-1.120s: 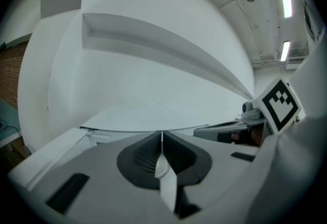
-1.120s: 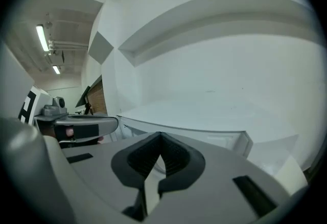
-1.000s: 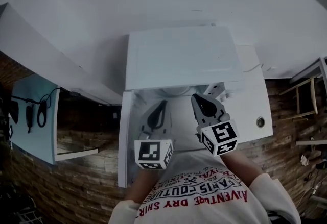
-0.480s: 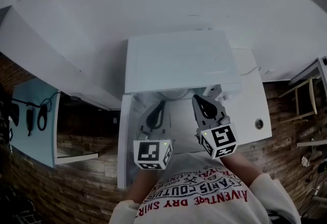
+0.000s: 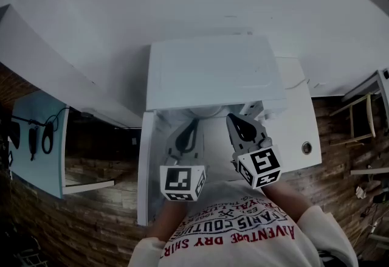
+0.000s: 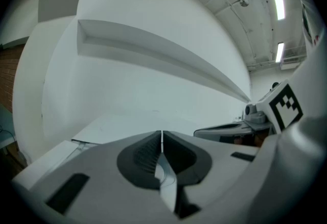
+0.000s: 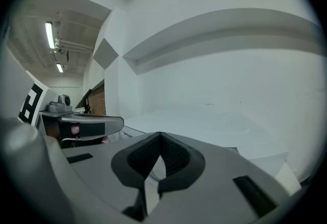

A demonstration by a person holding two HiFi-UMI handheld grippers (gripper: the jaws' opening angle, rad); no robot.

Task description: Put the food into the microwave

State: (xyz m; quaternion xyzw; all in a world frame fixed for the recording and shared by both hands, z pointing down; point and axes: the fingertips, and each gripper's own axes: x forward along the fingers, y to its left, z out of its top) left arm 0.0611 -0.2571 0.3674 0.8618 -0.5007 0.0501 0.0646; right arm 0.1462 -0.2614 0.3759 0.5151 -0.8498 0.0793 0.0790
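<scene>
Both jaw pairs are pressed together on nothing: left gripper (image 6: 161, 136) and right gripper (image 7: 160, 139) are held side by side. Just beyond their tips the white microwave (image 5: 213, 71) stands on the white surface (image 5: 295, 129), door (image 5: 141, 168) open at left.

Upside down on my shirt (image 5: 237, 229) I read "CANIS COUTURE" in grey and "AVENTURE DRY SHIR" in red.
</scene>
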